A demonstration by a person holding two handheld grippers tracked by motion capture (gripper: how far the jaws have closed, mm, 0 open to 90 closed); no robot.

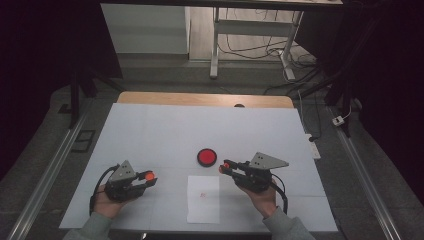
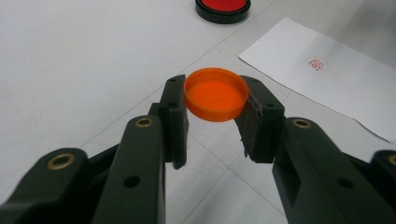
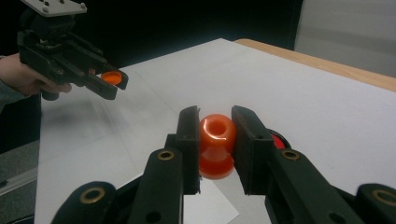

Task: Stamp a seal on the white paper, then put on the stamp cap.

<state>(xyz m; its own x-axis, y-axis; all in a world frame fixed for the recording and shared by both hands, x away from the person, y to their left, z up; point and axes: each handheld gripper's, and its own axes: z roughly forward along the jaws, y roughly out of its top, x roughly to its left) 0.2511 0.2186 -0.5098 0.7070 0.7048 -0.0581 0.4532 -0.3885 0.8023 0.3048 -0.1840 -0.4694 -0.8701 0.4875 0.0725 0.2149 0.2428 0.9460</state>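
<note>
Your left gripper (image 2: 215,109) clamped on the orange cap (image 2: 215,94) near the table's (image 1: 150,130) front-left corner, your right gripper (image 3: 215,135) clamped on the orange stamp (image 3: 216,144), raised right of the paper (image 1: 203,198).

Left gripper (image 2: 215,114): black jaws with brass-coloured pins, clamped on a translucent orange cap (image 2: 215,93). Right gripper (image 3: 215,140): black jaws, same brass pins, clamped on a glossy orange-red stamp (image 3: 216,144). Grey three-cornered plate (image 1: 267,161) atop the right gripper. Between the two grippers: a white paper sheet (image 1: 203,199) bearing a small red stamped mark (image 2: 316,64). Beyond the right gripper's tips: a red ink pad (image 1: 206,157) in a black rim. Table cover (image 1: 165,130): white; far table edge (image 1: 200,98): light wood.
</note>
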